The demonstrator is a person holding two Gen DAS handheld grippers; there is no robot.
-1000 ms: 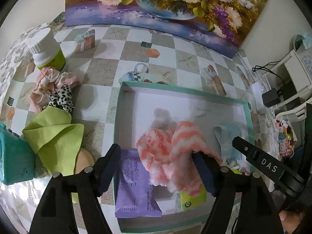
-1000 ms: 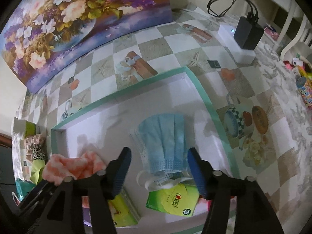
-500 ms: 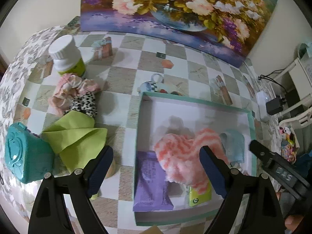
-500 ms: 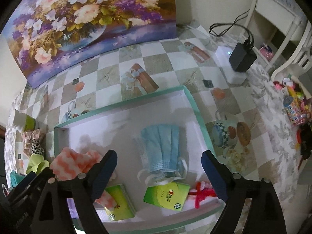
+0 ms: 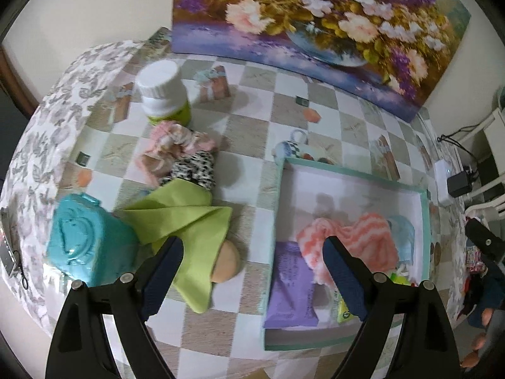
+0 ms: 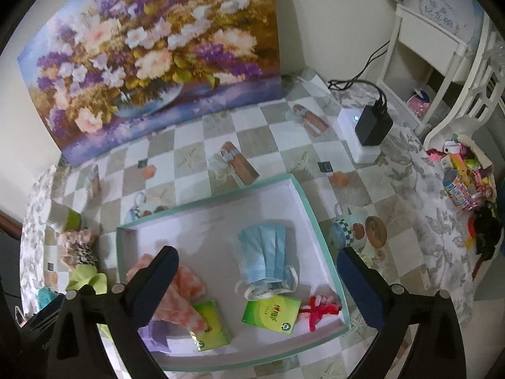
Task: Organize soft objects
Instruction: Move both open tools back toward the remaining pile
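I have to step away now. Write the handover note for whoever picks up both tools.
Left tool: open, empty, jaws just widened, above the table between the green cloth and the tray.
Right tool: open, empty, jaws just widened, over the tray.
Done, in tray: striped pink cloth, blue face mask, two green tissue packs, purple pack, red tie.
Left, on the table: green cloth, pink scrunchie, spotted scrunchie, round beige puff.
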